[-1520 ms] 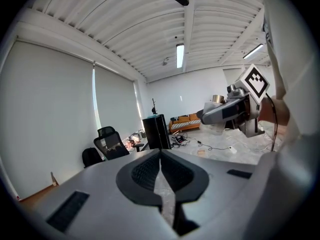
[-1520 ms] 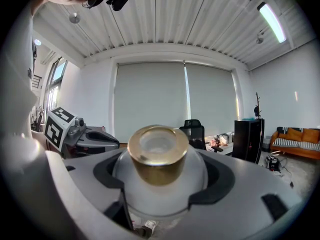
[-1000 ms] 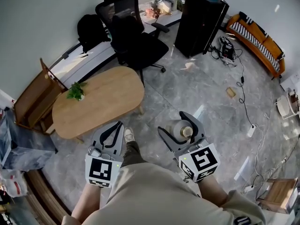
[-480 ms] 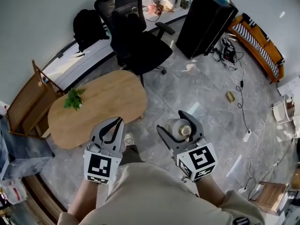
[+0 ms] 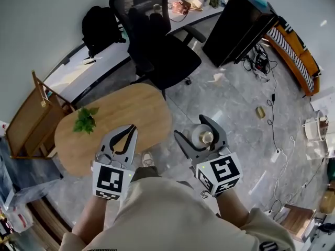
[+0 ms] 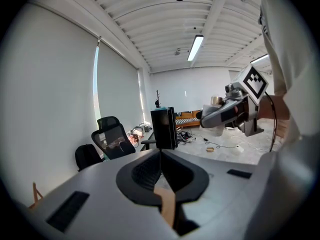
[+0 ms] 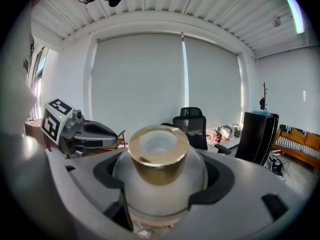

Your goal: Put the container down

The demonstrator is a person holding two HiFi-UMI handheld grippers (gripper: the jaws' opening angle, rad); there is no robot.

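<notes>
Plant: a small green sprig sits near the left end of the table.
Table: an oval wooden top lies ahead and to the left; its middle and right end are bare.
Left gripper: the left gripper hangs over the table's near edge, its jaws pressed together with nothing between them.
Container: a rounded silvery jar with a gold cap is in the air over the floor, just off the table's right end, resting on nothing.
Right gripper: the right gripper has its jaws clamped on the jar's round sides, cap end showing.
Risk: letting go here would likely drop the jar to the floor, since the table is not yet under it.
Risk: the curved body could slip in the jaws, or roll off the right edge if set down tilted or too near it.
</notes>
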